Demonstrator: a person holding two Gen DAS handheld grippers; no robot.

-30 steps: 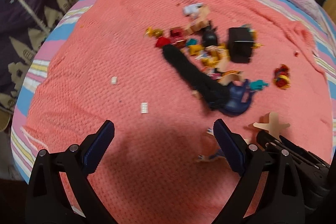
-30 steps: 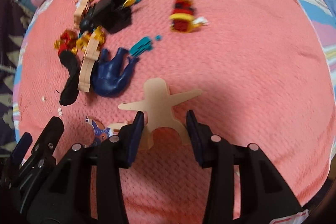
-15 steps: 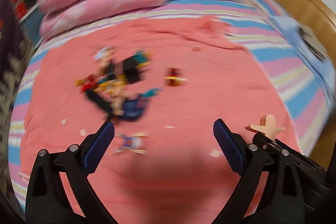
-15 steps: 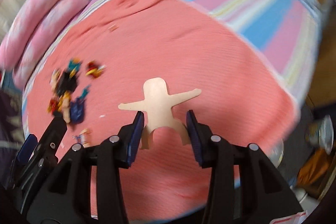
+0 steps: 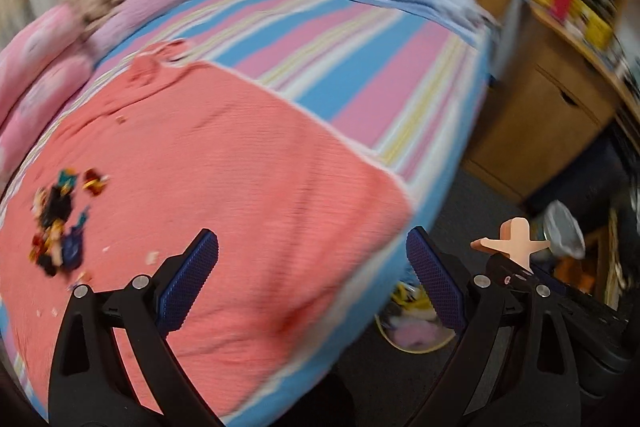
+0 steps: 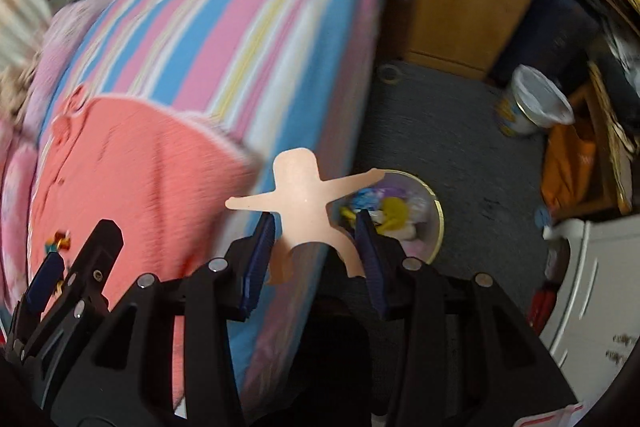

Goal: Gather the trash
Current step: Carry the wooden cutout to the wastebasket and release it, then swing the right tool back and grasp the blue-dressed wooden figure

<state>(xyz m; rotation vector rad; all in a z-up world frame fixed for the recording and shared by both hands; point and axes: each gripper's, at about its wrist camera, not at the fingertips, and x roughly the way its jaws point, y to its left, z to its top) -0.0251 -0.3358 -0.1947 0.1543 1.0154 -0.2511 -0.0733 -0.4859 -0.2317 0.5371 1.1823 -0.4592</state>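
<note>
Far left on the coral blanket (image 5: 224, 163), a heap of scraps (image 5: 60, 223) waits uncollected, so I judge most of the job remains. My left tool (image 5: 312, 283) hangs spread and empty over the bed edge. My right tool (image 6: 316, 251) pinches a peach paper figure (image 6: 302, 199) above the floor, near a part-filled bin (image 6: 434, 223); only open floor lies between.

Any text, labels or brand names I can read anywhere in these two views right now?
None readable.
Book spines on the shelf: blurred.
Yellow-and-white tub on the floor: print too blurred.
Sticker at the right view's bottom edge: cut off, unreadable.
</note>
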